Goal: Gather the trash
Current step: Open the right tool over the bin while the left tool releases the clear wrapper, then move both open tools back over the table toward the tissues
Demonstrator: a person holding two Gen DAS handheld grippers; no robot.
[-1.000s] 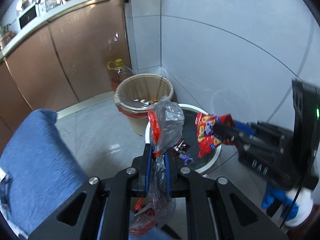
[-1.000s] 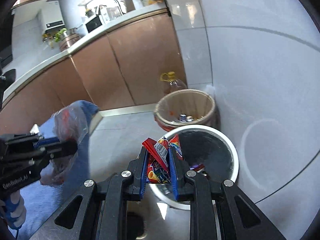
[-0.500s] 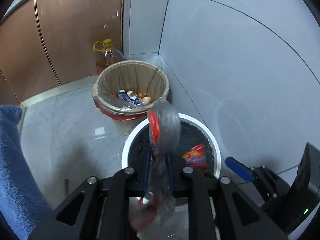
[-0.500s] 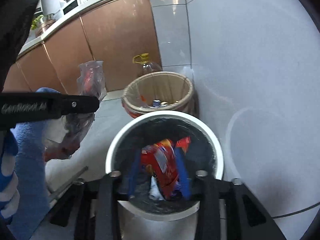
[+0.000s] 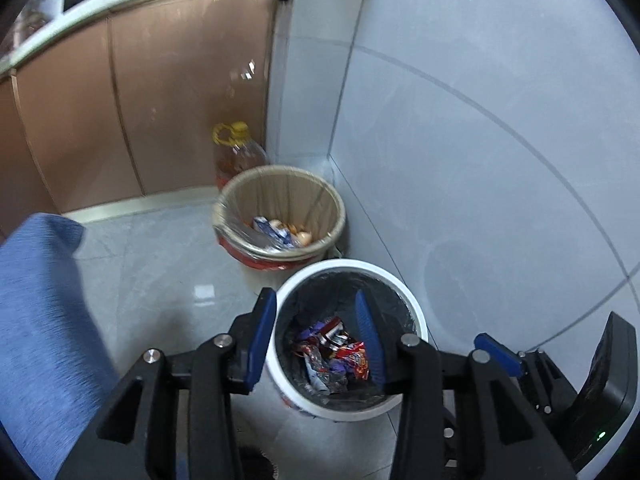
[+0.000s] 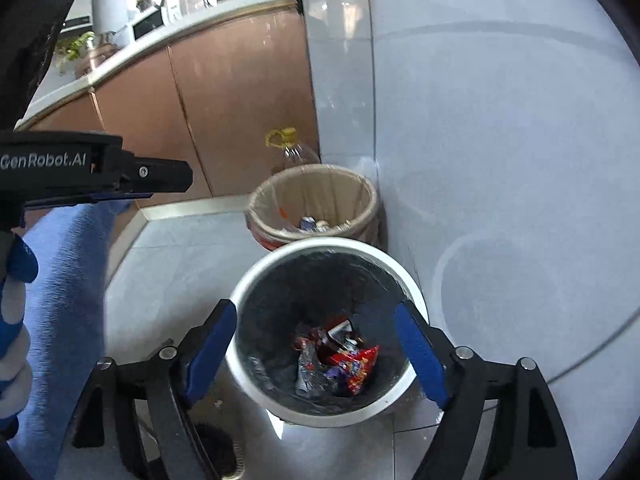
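Left gripper (image 5: 316,340) spread wide and empty above white bin (image 5: 414,316), right gripper (image 6: 316,356) likewise agape over it, crumpled wrappers (image 6: 340,360) heaped on bin's black-lined bottom, beige basket (image 5: 340,208) just beyond, in floor's corner.

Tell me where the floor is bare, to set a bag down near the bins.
Bare floor lies left of the beige bin, between the cabinet base and the blue cloth. It is crowded in the corner: the white bin sits close to the beige bin, both near the wall, with the oil bottle behind.
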